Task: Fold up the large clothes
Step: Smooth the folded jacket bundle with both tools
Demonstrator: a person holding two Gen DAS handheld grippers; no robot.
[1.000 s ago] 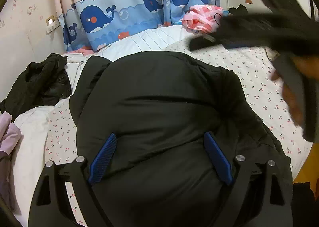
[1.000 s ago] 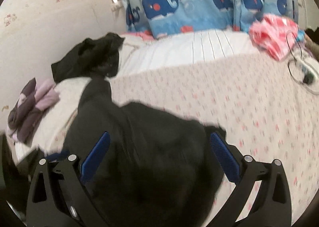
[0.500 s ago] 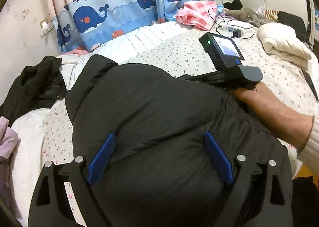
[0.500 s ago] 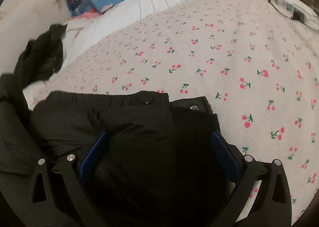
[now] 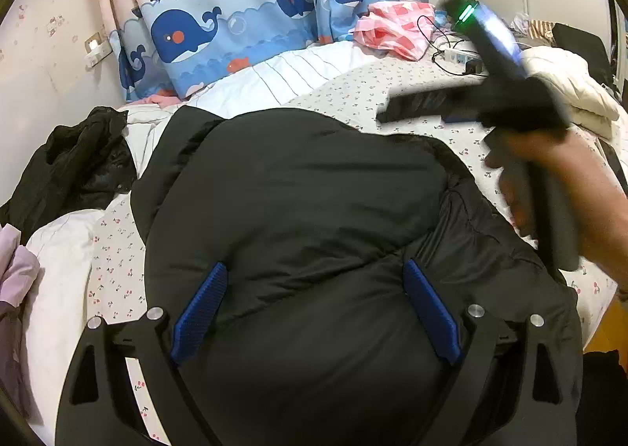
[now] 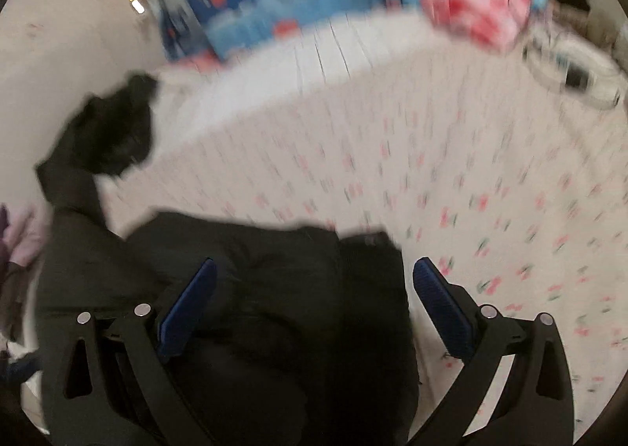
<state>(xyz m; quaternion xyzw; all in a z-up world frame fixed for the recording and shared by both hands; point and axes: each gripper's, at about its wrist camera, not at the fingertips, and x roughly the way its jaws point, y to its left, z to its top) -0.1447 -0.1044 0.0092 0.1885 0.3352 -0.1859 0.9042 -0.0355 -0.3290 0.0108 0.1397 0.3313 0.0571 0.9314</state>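
Black puffer jacket [image 5: 298, 210] lies folded in a thick bundle on the cherry-print bed [image 5: 365, 93], and I'm working its right edge.

My left gripper [image 5: 314, 308] sits spread wide over the near end, blue pads either side of the padding, pinching nothing. My right gripper [image 6: 314, 304] hangs spread too, blurred, over the jacket's corner. I'd say: drop low, catch the whole loose flap, fold it inward squarely, and keep the left pressing so the bulk can't spring open.
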